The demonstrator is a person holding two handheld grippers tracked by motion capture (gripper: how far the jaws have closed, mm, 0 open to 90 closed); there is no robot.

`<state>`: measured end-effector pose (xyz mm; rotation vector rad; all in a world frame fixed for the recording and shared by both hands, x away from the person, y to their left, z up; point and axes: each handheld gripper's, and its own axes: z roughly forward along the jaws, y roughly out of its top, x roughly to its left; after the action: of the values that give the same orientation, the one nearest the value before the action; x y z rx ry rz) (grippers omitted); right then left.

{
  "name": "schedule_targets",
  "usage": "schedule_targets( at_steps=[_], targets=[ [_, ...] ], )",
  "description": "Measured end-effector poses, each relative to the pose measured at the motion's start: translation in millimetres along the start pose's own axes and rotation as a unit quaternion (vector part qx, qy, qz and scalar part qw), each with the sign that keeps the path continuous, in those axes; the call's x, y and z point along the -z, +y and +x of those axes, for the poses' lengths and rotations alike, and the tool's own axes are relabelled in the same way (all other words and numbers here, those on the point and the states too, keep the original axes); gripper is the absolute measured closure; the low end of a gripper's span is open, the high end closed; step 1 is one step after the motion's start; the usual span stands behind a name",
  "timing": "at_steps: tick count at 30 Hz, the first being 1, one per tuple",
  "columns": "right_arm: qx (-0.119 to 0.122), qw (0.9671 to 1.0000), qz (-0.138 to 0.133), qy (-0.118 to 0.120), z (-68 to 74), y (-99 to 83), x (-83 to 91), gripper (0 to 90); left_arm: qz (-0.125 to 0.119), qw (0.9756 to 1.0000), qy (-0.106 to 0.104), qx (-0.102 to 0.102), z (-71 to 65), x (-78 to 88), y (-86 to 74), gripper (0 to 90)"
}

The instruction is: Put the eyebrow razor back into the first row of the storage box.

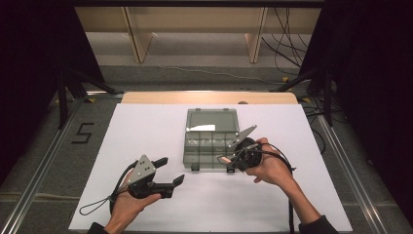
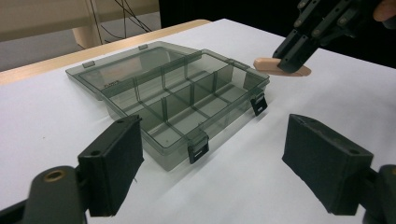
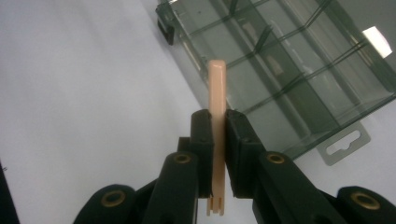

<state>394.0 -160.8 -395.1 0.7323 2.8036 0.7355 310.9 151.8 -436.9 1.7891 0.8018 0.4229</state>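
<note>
Peach plastic stick (image 3: 217, 93) clamped in right gripper (image 3: 217, 140) beside open organiser box (image 1: 212, 139); left gripper (image 1: 168, 170) open, empty; next, lowering it into a compartment.

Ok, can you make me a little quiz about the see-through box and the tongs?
1. True or false: the lid of the clear box is closed.
2. What are the right tongs pinching? A) a flat peach-coloured stick B) a cable C) nothing
3. Fill in: the left tongs stand ____ with nothing between them.

Key: 1 false, the lid lies open and flat. 2 A, the peach-coloured stick. 3 open.
</note>
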Motion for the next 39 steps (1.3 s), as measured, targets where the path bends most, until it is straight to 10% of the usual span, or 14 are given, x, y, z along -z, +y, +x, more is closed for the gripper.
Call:
schedule_targets(
  at_steps=[39],
  targets=[
    [-0.002,0.9987,-0.041,-0.030,-47.0,37.6,-15.1,82.7,-0.001,1.0000,0.005,-0.002,2.6,0.4,0.9,18.8]
  ],
)
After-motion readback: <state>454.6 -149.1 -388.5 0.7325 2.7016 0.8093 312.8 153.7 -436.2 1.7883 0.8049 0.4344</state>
